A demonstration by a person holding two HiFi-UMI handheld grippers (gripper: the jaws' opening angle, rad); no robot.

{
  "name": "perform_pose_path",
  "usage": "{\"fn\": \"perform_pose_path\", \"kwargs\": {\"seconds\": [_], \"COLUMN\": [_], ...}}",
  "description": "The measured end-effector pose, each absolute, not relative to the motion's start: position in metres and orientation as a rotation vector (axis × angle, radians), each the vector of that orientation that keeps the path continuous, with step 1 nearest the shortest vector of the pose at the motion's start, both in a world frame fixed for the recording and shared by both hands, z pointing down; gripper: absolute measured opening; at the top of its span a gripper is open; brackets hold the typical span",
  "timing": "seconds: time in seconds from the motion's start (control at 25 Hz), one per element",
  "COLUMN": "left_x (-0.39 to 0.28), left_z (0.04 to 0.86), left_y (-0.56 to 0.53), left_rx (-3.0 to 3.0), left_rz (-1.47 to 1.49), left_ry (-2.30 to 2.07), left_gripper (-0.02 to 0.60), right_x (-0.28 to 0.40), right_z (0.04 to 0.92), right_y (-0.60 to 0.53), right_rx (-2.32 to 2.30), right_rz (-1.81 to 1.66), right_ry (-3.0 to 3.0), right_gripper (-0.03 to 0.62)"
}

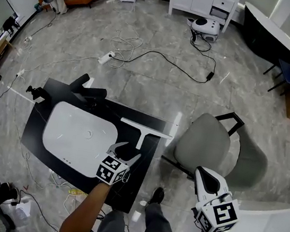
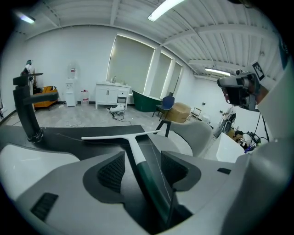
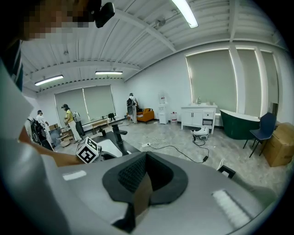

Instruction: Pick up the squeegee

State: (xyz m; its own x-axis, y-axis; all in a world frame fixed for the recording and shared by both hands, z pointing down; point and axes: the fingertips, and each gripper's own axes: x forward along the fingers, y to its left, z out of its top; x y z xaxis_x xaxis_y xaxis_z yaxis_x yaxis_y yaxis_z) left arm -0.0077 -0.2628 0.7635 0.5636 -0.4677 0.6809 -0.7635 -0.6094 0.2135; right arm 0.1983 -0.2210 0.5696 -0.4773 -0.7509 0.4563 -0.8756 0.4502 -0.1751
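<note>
Head view: my left hand-held gripper [image 1: 127,152] hangs over the black worktop [image 1: 39,125]. The squeegee [image 1: 143,134] lies just beyond it at 12 o'clock, handle running 12-to-6 toward me and blade lying 9-to-3. The right hand-held gripper [image 1: 205,179] sits well apart at 4 o'clock, so the left is the nearer. Left gripper view: jaws spread, the squeegee's handle between them, pads clear of it. Right gripper view: jaws pressed together, nothing held.
</note>
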Motion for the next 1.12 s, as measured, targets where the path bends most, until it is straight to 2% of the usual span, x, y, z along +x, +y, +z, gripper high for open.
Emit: {"fn": "perform_pose_path", "kwargs": {"seconds": [0.8,0.84,0.92,1.12], "left_x": [0.0,-0.001,-0.003,-0.011], "left_z": [0.81,0.81,0.811,0.811], "left_y": [-0.266,-0.267,-0.268,-0.274], "left_rx": [2.264,2.267,2.264,2.224], "left_rz": [0.913,0.915,0.916,0.897], "left_ry": [-0.924,-0.921,-0.924,-0.948], "left_gripper": [0.236,0.222,0.146,0.109], "right_x": [0.196,0.195,0.192,0.184], "right_z": [0.591,0.593,0.596,0.599], "right_y": [-0.229,-0.23,-0.232,-0.234], "right_rx": [1.375,1.373,1.368,1.356], "right_rz": [0.61,0.613,0.62,0.634], "right_ry": [-2.357,-2.356,-2.354,-2.353], "right_gripper": [0.009,0.009,0.009,0.009]}}
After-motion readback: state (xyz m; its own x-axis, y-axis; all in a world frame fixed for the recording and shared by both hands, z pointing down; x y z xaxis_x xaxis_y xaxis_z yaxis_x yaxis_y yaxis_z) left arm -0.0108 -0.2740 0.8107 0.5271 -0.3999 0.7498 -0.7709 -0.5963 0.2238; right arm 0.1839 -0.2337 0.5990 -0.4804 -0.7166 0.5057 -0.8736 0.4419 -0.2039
